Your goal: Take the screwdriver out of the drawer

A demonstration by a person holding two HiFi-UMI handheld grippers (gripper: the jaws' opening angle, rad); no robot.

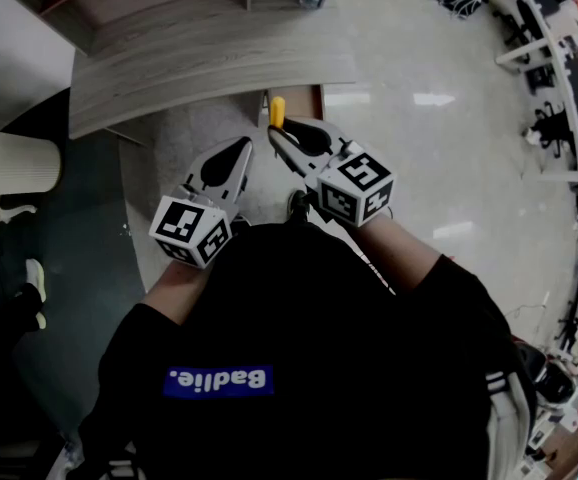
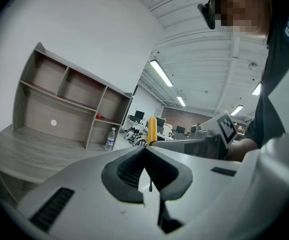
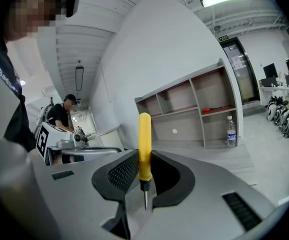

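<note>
The screwdriver (image 3: 144,151) has a yellow handle and a short dark shaft. It stands upright between the pads of my right gripper (image 3: 144,166), handle up and tip down, and the gripper is shut on it. In the head view its yellow handle (image 1: 277,111) sticks out past the right gripper (image 1: 289,140), just below the desk's front edge. My left gripper (image 1: 231,158) hangs beside it on the left with its jaws together and nothing between them (image 2: 145,153). From the left gripper view the yellow handle (image 2: 152,130) shows behind the jaws. A brown wooden frame (image 1: 316,96), possibly the drawer, lies under the desk edge.
A grey wood-grain desk (image 1: 209,63) curves ahead, with an open shelf unit (image 3: 194,106) standing on it. A plastic water bottle (image 3: 230,130) stands by the shelf. Pale glossy floor (image 1: 439,148) spreads to the right, with workbenches and gear along the far right wall (image 1: 569,88).
</note>
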